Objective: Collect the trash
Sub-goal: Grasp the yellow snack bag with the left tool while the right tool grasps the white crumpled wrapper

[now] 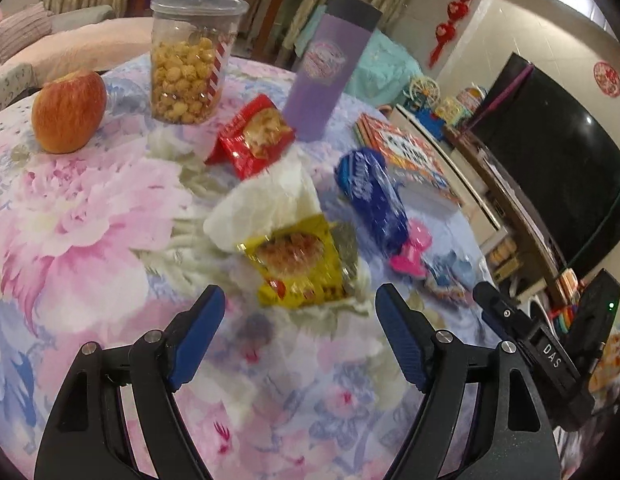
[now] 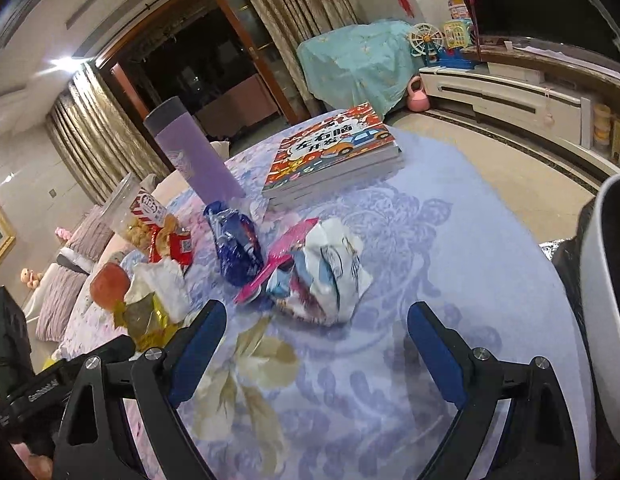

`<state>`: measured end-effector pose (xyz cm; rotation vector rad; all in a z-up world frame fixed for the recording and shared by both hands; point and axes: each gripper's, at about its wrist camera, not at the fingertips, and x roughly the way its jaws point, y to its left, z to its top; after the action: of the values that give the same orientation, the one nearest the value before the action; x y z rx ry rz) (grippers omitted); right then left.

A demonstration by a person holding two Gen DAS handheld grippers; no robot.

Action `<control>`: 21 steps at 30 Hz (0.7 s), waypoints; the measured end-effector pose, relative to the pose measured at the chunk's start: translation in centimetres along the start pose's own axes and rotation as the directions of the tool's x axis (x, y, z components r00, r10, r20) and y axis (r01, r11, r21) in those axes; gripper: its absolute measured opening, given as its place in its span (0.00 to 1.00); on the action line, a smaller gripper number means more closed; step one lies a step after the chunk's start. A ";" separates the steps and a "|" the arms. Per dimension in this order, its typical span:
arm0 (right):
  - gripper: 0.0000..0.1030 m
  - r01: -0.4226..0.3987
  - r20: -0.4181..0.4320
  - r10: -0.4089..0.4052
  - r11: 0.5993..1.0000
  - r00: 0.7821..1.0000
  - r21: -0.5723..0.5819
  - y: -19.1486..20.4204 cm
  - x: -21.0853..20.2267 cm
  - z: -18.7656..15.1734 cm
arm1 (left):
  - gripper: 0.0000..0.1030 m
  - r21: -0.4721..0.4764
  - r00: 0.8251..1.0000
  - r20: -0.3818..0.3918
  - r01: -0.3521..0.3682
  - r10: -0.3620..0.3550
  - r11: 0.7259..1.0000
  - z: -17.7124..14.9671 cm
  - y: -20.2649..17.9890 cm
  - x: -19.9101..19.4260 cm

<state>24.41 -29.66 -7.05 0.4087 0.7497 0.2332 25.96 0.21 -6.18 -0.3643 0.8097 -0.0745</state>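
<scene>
Left wrist view is showing the left hand-held gripper (image 1: 300, 332) at the bottom of the frame, with its two blue fingers spread wide and nothing between them. It is hanging over a round counter (image 1: 90, 240) covered with a pink and blue flowery cloth. Just above the fingers, in the middle of the frame, a crinkly yellow snack wrapper (image 1: 300, 268) is lying flat. A crumpled white tissue (image 1: 266, 204) is sitting right behind it and touching it. A red snack packet (image 1: 252, 136) is standing further up. A shiny dark blue wrapper (image 1: 367, 196) is lying to the right, with a bright pink plastic piece (image 1: 411, 250) at its lower end. A round red apple (image 1: 68, 112) is resting at the upper left. A clear plastic tub of popcorn (image 1: 192, 60) and a tall purple cup (image 1: 323, 68) are standing at the top. A colourful picture book (image 1: 405, 152) is lying at the right.

Right wrist view is showing the right hand-held gripper (image 2: 315, 332) at the bottom, also spread wide and holding nothing. A scrunched white and blue printed wrapper (image 2: 333, 268) is lying just above its fingers in the middle of the frame, touching the pink piece. A white bin (image 2: 607, 280) with a dark inside is standing at the right edge.
</scene>
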 end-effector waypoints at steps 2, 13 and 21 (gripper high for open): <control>0.90 0.006 -0.006 -0.006 1.000 1.000 0.001 0.0 0.7 0.3 | 0.77 -0.001 1.000 0.013 -0.003 0.003 1.000 0.2 0.2 0.4; 0.38 0.010 -0.055 -0.009 1.000 0.998 0.013 -0.5 2.2 -0.2 | 0.23 0.000 0.997 -0.067 0.032 -0.032 0.999 -1.0 1.6 2.3; 0.35 -0.025 -0.024 0.026 0.999 0.999 0.033 0.1 -0.2 -2.2 | 0.21 0.006 0.996 -0.069 0.054 -0.053 0.999 -3.3 1.7 -0.4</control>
<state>22.68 -28.99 -8.31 0.4474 0.7739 0.2504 23.16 0.91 -8.60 -0.3775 0.8673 -0.1411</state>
